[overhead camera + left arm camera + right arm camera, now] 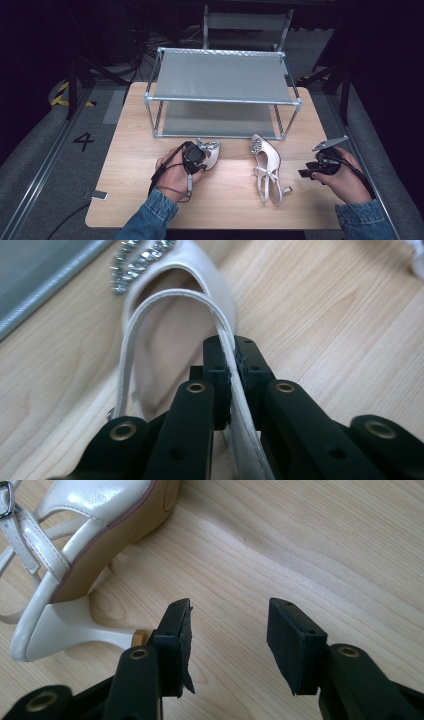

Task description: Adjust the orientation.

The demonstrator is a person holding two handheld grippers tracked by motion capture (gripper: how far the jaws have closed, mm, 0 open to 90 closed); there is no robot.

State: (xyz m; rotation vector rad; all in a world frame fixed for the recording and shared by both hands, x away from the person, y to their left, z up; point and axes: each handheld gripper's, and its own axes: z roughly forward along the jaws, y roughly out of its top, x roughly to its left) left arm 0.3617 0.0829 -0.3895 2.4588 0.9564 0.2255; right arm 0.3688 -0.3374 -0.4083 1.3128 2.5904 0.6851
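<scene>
Left hand-held gripper (231, 371) clamped on a strap; right hand-held gripper (227, 630) held low, jaws spread apart.

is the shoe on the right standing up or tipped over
Tipped onto its side: the right shoe shows its tan sole edge and its heel lies along the table.

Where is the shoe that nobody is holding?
In the high view, the loose white sandal lies on its side on the wooden table, right of centre, in front of the metal rack, near the open right gripper.

Glossy cream shoe (95, 500), matt wood table (310, 540)
</scene>
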